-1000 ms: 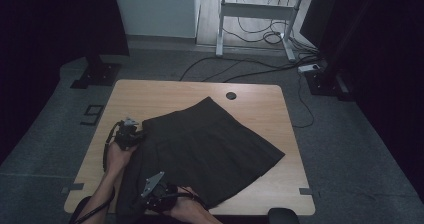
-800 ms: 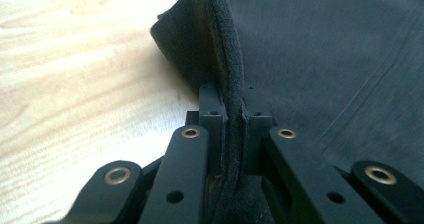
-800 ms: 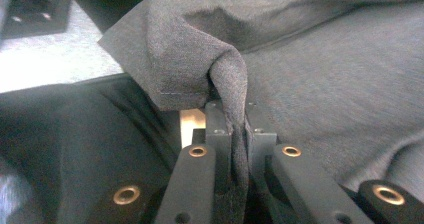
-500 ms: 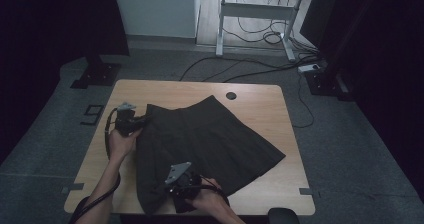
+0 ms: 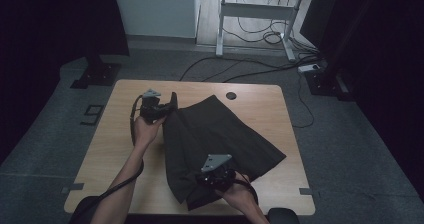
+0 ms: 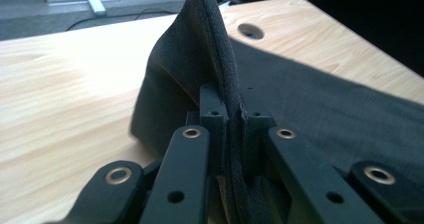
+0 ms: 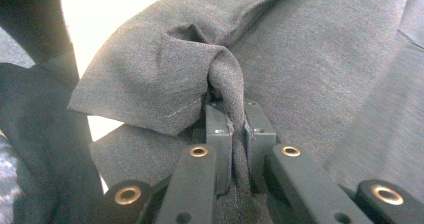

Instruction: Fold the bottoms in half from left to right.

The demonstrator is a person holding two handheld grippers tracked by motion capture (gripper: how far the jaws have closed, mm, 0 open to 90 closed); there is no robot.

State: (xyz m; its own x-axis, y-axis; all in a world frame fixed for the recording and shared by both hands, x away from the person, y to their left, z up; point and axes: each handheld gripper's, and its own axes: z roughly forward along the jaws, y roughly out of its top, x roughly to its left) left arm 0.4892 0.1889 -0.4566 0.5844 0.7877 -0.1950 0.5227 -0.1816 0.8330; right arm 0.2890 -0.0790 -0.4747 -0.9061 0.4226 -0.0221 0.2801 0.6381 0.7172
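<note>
1. Table (image 5: 125, 134): a light wooden top with a round cable hole (image 5: 230, 95) near its far edge. The work lies across the middle and the near right of it.
2. Skirt (image 5: 225, 139): a dark, flared garment lying mostly flat on the table, narrow waist end toward the far left, wide hem toward the near right. Its left side is raised and doubled over where the grippers hold it.
3. Left gripper (image 5: 167, 106): held at the far-left corner of the skirt. In the left gripper view its jaws are pressed together on the thick waistband edge (image 6: 220, 69), which stands up between them, lifted off the wood.
4. Right gripper (image 5: 212, 184): held at the near edge of the table. In the right gripper view its jaws pinch a bunched fold of cloth beside the stitched hem (image 7: 170, 114).
5. Step in hand, by judgement: a lengthwise fold, with one side of the skirt gripped at waist and hem.
6. Next move, by judgement: both grippers must travel together across the cloth, keeping the gripped edge taut, and set it down squarely on the opposite side before releasing.
7. Not determinable: how many layers each pinch holds; the near hem corner, which is covered by the right gripper and hand in the high view; the exact fabric colour in this dim light.
</note>
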